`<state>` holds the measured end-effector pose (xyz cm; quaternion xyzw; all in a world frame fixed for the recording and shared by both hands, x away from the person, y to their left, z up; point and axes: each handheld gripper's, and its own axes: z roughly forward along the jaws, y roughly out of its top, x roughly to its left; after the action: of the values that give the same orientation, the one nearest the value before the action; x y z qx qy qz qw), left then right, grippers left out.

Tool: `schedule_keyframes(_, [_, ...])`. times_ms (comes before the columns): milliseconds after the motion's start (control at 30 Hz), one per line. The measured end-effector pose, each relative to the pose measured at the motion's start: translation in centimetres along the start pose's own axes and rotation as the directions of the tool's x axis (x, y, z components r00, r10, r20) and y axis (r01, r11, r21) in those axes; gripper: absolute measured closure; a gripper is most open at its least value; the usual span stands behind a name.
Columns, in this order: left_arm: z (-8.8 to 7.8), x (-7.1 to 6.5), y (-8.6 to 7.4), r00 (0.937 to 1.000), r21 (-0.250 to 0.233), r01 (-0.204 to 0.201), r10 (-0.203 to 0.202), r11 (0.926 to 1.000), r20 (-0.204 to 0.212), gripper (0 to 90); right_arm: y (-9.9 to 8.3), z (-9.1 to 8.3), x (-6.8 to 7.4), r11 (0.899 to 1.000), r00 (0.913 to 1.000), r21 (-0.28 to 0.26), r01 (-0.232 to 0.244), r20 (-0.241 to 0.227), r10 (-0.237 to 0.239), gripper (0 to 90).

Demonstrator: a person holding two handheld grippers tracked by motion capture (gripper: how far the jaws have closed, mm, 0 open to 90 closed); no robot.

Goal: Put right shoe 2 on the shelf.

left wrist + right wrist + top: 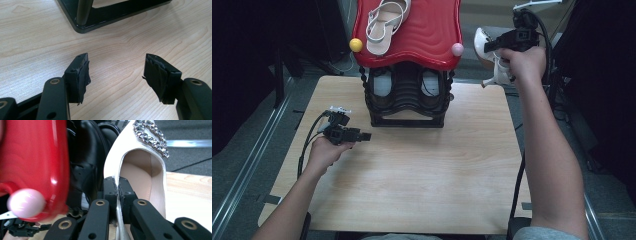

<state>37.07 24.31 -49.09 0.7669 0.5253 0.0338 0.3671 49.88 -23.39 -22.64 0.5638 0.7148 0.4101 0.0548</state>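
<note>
R tool (117, 192) clamps white heel (140, 167) by its side wall, aloft at 1 o'clock beside red rack top (422, 35); next: set it by the sandal (384, 22). L tool (116, 75) apart, idle over counter (422, 170).

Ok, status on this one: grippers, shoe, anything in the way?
Right gripper shut on white heeled shoe, held beside red rack top. Left gripper open, empty, over table. Sandal already on top.
</note>
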Motion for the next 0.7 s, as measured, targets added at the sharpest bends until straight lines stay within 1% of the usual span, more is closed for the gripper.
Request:
schedule_keyframes(133, [0.1, 0.0, 0.0, 1.0000, 0.002, 0.001, -0.001, 1.0000, 0.004, 37.3, 1.1, -1.0, 1.3, 1.000, 0.9999, -0.017, 0.010, -0.002, -0.010, 89.0])
schedule_keyframes(267, [0.1, -0.1, 0.0, 1.0000, 0.006, -0.003, 0.003, 1.0000, 0.002, 37.3, 2.5, -2.1, 2.7, 0.998, 0.9996, -0.048, 0.029, -0.003, -0.029, 89.0])
schedule_keyframes(433, [0.2, -0.1, 0.0, 1.0000, 0.006, -0.005, 0.005, 1.0000, 0.005, 37.2, 4.1, -3.1, 4.7, 0.996, 0.9987, -0.073, 0.050, 0.010, -0.050, 89.0])
schedule_keyframes(533, [0.2, -0.1, 0.0, 1.0000, 0.007, -0.004, 0.004, 1.0000, 0.005, 37.2, 5.0, -3.6, 6.0, 0.994, 0.9973, -0.086, 0.072, 0.019, -0.070, 89.0])
schedule_keyframes(600, [0.2, -0.1, 0.0, 1.0000, 0.007, -0.005, 0.005, 1.0000, 0.005, 37.2, 5.5, -3.8, 6.9, 0.992, 0.9966, -0.093, 0.082, 0.016, -0.081, 89.0])
schedule_keyframes(633, [0.2, -0.1, 0.0, 1.0000, 0.007, -0.005, 0.005, 1.0000, 0.005, 37.2, 5.5, -3.8, 6.9, 0.992, 0.9966, -0.093, 0.082, 0.016, -0.081, 89.0])
schedule_keyframes(667, [0.2, -0.1, 0.0, 1.0000, 0.007, -0.005, 0.005, 1.0000, 0.005, 37.2, 6.0, -3.9, 7.7, 0.991, 0.9954, -0.097, 0.096, 0.019, -0.094, 89.0])
schedule_keyframes(700, [0.2, -0.1, 0.0, 1.0000, 0.008, -0.004, 0.004, 1.0000, 0.006, 37.2, 6.3, -3.9, 8.2, 0.990, 0.9949, -0.099, 0.101, 0.018, -0.100, 89.0])
